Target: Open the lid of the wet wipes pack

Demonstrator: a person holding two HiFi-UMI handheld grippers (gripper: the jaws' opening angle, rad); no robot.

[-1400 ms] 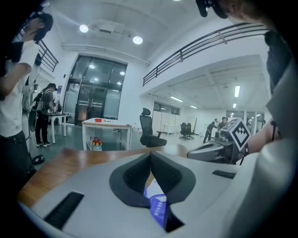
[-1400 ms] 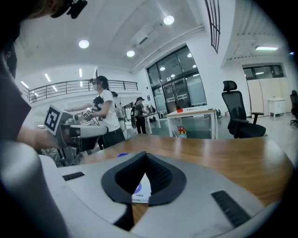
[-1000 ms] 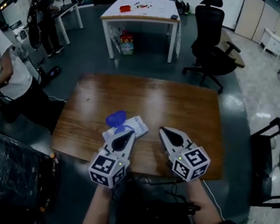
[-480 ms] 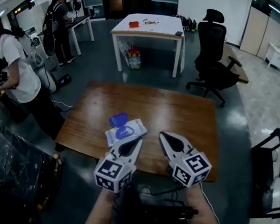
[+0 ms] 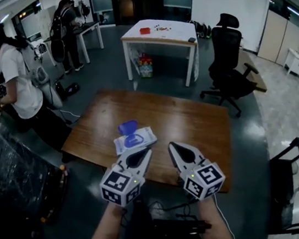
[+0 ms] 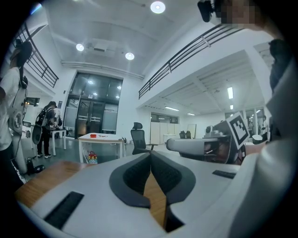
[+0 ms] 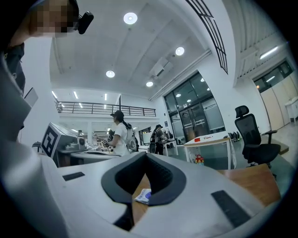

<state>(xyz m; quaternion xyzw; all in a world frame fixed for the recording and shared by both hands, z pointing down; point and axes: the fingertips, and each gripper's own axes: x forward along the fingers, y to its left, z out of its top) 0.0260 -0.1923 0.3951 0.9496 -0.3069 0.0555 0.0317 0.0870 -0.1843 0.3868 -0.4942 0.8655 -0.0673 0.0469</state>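
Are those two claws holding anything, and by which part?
Nothing is held. The left gripper and right gripper both have their fingers shut, empty; the wet wipes pack lies free on the table.

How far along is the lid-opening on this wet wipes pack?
Done: the blue lid is flipped open at the far side of the wet wipes pack on the wooden table. In hand: nothing. The left gripper and right gripper are both shut and empty, by the table's near edge, short of the pack. Left: nothing visible, so the task looks complete.
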